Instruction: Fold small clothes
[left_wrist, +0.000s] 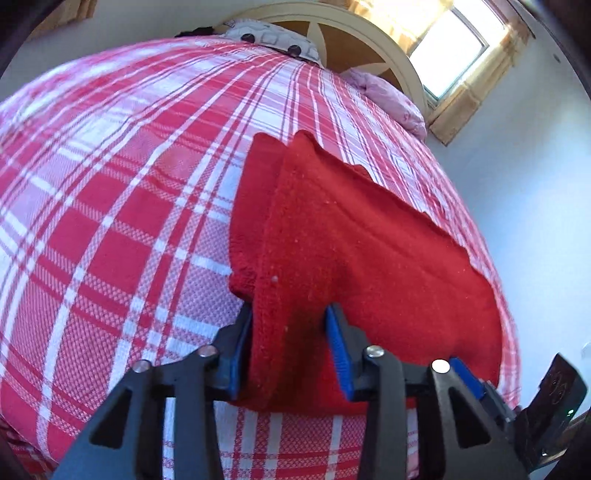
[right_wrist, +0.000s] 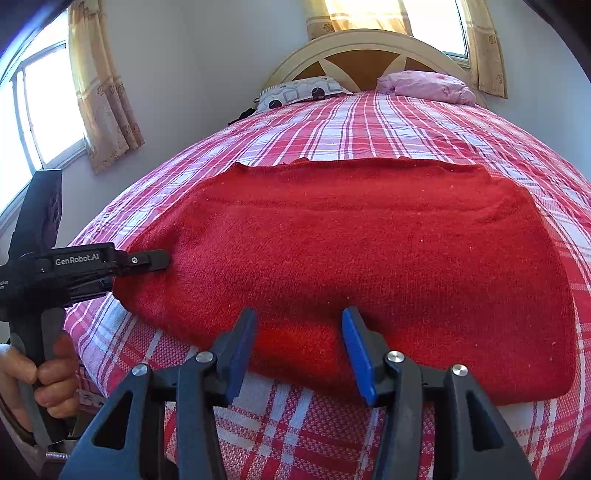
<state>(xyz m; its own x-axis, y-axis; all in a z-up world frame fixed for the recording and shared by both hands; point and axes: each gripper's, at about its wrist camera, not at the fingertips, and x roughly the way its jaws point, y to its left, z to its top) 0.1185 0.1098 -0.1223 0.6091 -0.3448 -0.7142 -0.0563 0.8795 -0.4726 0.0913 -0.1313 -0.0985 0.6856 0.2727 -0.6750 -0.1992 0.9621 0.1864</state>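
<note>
A red knit garment (right_wrist: 351, 251) lies folded across the red-and-white plaid bed cover (right_wrist: 369, 122), near the bed's front edge. In the left wrist view my left gripper (left_wrist: 290, 332) is shut on the garment's left corner (left_wrist: 288, 288), which rises in a bunched fold that fills the gap between the blue pads (left_wrist: 341, 349). The right wrist view shows that left gripper (right_wrist: 162, 258) from the side at the garment's left end, held by a hand (right_wrist: 44, 373). My right gripper (right_wrist: 301, 332) stands open over the garment's near edge, cloth between the pads but not pinched.
A patterned pillow (right_wrist: 303, 92) and a pink pillow (right_wrist: 428, 85) lie by the arched headboard (right_wrist: 362, 48). Curtained windows (right_wrist: 44, 99) are in the left and back walls. The bed cover drops away at the front edge (right_wrist: 288, 435).
</note>
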